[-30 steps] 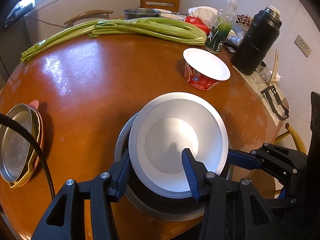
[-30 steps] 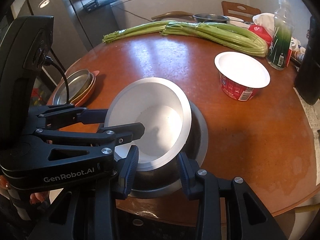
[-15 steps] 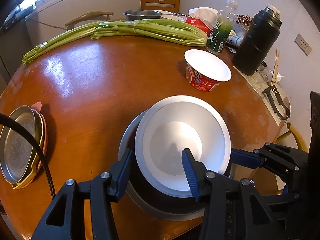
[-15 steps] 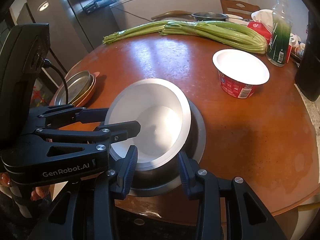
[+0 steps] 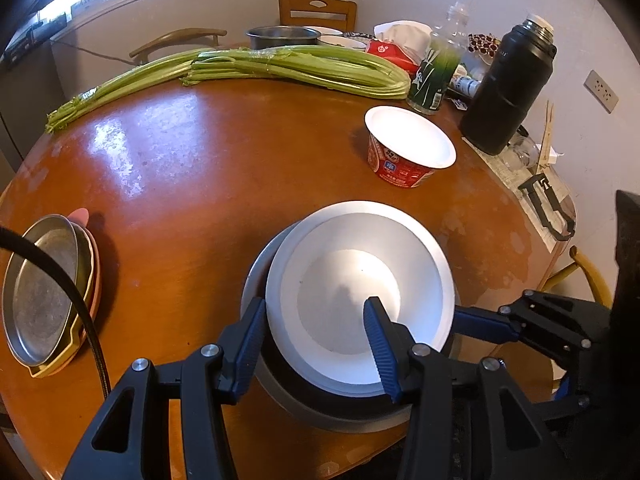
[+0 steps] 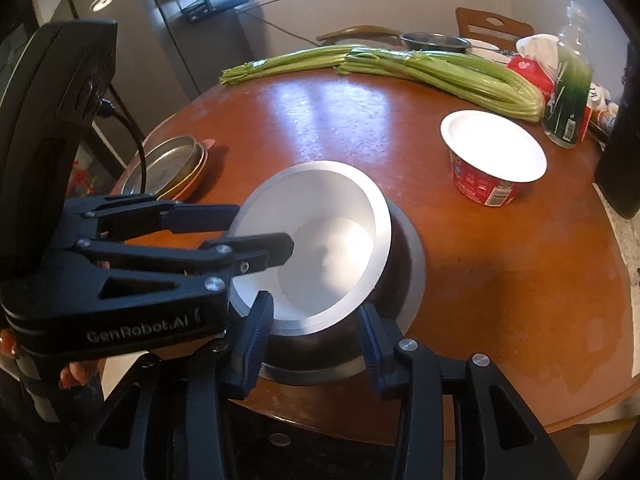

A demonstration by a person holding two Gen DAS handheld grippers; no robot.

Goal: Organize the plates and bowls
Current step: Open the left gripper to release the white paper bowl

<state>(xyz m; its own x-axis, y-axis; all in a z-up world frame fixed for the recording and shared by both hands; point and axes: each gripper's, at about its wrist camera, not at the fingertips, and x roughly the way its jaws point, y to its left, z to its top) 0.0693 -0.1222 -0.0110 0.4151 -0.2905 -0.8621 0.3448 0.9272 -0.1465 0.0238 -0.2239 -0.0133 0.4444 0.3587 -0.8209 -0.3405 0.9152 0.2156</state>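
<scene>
1. Holding the white bowl [image 5: 360, 280] tilted inside the steel bowl [image 5: 304, 404] with the left gripper [image 5: 313, 306], part closed across the rim, one finger inside and one outside; likely steering it down to nest.
2. Flanking the steel bowl's near wall with the right gripper [image 6: 313, 306], jaws narrow but just now easing open, wall between them; cannot tell whether the pads press. Probably bracing it.
3. Left of the steel bowl, well apart: stacked plates [image 5: 44, 296], seemingly sorted already.

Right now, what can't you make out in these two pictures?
- Left view: the steel bowl's inside, covered by the white bowl.
- Left view: how many plates are stacked; only rims show.
- Right view: the flask, cut off by the edge.
- Both views: the cup's label, too small.
</scene>
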